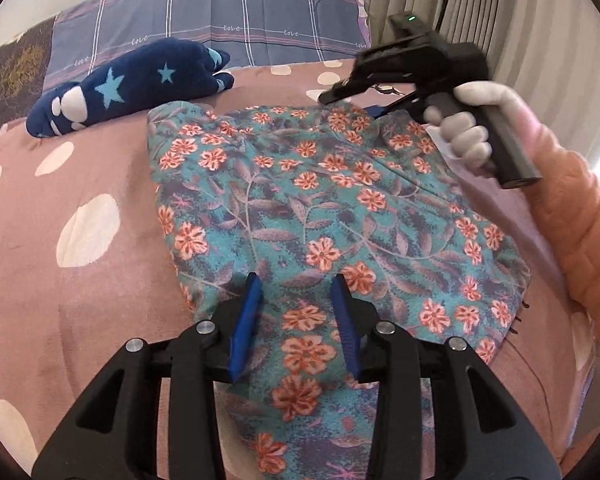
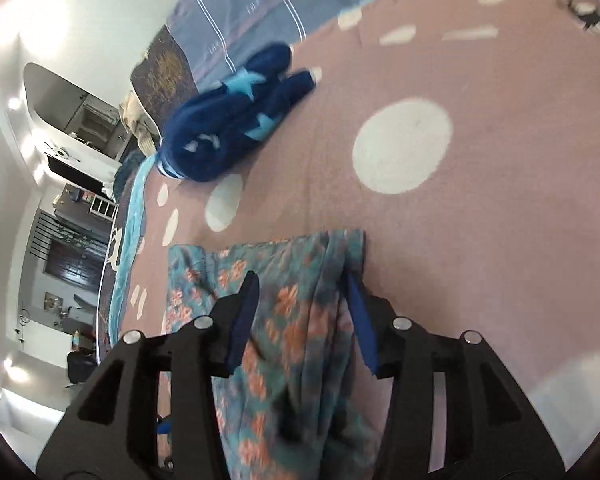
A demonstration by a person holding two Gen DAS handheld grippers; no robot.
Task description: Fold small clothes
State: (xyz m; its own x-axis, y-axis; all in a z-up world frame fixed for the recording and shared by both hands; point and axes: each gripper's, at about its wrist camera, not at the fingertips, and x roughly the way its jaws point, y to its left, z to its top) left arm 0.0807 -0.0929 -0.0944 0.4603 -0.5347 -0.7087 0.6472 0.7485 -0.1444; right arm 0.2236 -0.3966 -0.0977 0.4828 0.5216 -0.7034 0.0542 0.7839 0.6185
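A teal floral garment [image 1: 320, 208] with orange flowers lies spread on the pink dotted bedspread [image 1: 80, 280]. My left gripper [image 1: 298, 284] is open, its blue fingers over the garment's near part with cloth below them. My right gripper [image 1: 380, 110] is held at the garment's far right corner in the left wrist view. In the right wrist view my right gripper [image 2: 300, 280] is open over a bunched edge of the garment [image 2: 300, 320]. Nothing is pinched.
A folded navy garment with light blue stars [image 1: 132, 84] lies at the far left of the bed, also in the right wrist view [image 2: 228, 124]. A plaid pillow [image 1: 220, 16] is behind it. Curtains [image 1: 520, 20] hang on the right.
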